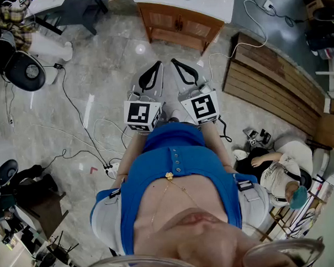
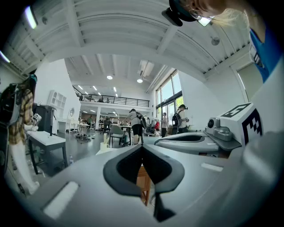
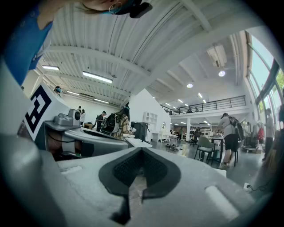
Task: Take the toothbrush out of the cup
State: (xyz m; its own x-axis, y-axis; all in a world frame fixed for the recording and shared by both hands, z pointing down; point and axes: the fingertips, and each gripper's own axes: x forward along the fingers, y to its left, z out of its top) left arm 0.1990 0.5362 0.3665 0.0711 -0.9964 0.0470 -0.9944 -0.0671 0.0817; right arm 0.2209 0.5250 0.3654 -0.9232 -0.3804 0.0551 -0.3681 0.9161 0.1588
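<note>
Both grippers are held level in front of my body, side by side, over the grey floor. My left gripper is shut with nothing between its jaws, and so is my right gripper. In the left gripper view the jaws of the left gripper meet at the tips. Beyond them a small white cup stands on a white top, with a thin upright toothbrush in it. The right gripper in its own view also has its jaws together. The cup is far ahead of both grippers.
A wooden cabinet with a white top stands ahead. Wooden planks lie at the right, and cables run across the floor at the left. A person sits low at the right. An office chair is at the far left.
</note>
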